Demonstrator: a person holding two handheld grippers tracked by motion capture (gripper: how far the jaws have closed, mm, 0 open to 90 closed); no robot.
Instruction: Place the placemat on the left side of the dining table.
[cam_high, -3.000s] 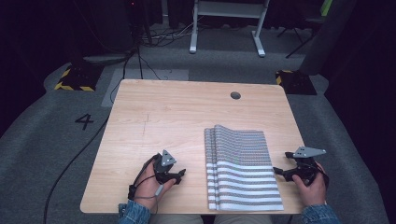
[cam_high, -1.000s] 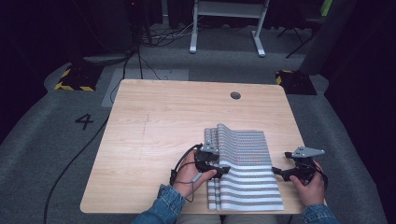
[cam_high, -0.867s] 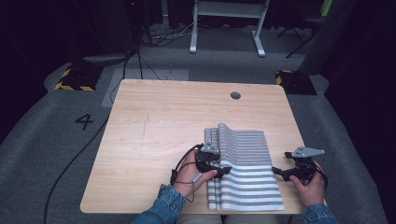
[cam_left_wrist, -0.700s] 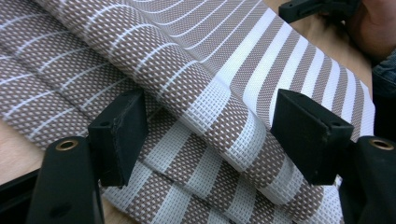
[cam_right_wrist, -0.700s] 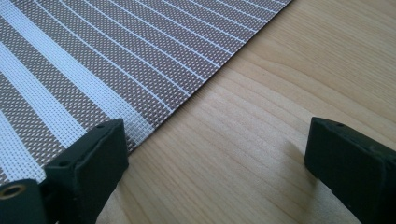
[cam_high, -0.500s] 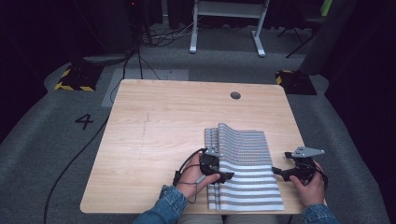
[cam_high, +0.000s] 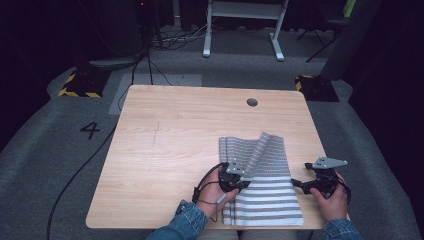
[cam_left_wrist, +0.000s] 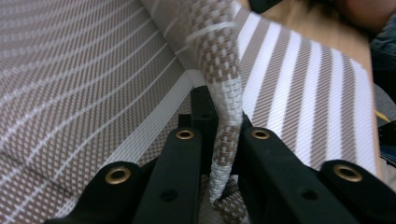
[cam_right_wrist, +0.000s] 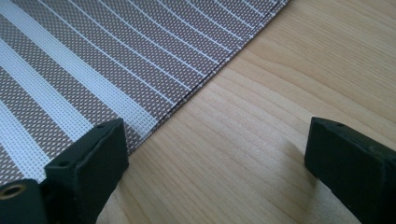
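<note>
A woven placemat (cam_high: 265, 190) lies on the near right part of the pale wooden table (cam_high: 175, 140), a stiff plastic-looking mesh in grey-brown with white stripes. Up close in the left gripper view the weave is coarse and basket-like, tiny squares of tan and white crossing each other, with broad white bands on one stretch and thin white lines on another. Its edges are straight and cleanly cut, and from above it reads as a long rectangle folded over itself, one flap lifted and curling up off the layer beneath.

The left gripper (cam_left_wrist: 219, 154) has just been closing and now pinches that raised fold: the mesh stands up as a narrow, doubled ridge between the two black jaws, squeezed thin where they meet it. The jaws themselves are matte black plastic with small brass-ringed holes.

The right gripper (cam_right_wrist: 215, 158) rests at the mat's right edge with its blocky jaws spread wide, one over the striped mesh, the other over bare wood, nothing between them but tabletop. The wood grain is light and smooth, with a round cable hole (cam_high: 252, 102) near the far edge.
</note>
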